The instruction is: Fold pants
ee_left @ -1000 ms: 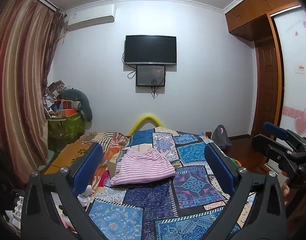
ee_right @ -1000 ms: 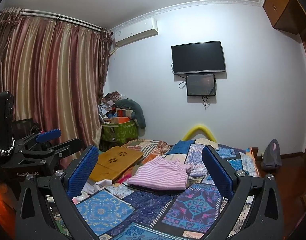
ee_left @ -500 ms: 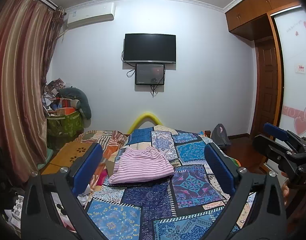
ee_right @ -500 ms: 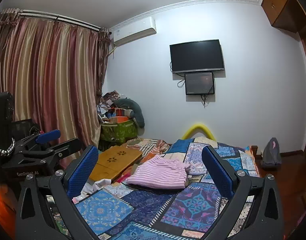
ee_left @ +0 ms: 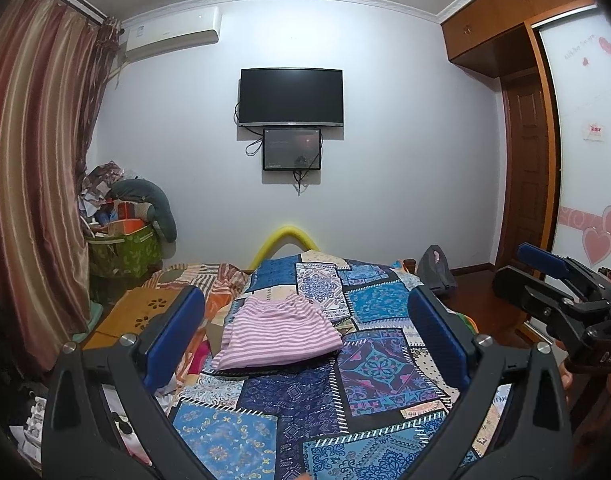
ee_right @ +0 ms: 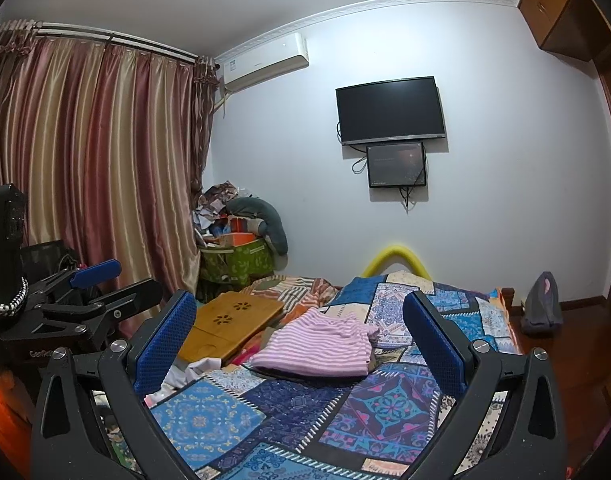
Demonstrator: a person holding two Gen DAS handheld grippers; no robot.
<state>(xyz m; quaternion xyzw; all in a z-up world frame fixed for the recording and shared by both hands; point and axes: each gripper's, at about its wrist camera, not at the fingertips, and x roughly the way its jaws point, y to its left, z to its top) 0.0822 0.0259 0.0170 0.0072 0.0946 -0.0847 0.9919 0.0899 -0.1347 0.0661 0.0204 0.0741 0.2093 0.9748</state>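
The near end of the blue patchwork bedspread (ee_left: pixel 305 400) was cut off by the lower frame edge in both views. The underside and inner layers of the folded pink-and-white striped pants (ee_left: pixel 279 332) were hidden. Text on the small dark wall screen (ee_left: pixel 292 149) below the television was too small to read. The contents of the green fabric storage bin (ee_right: pixel 241 262) were largely concealed by piled clutter. The person's hands were almost wholly hidden behind the gripper frames.
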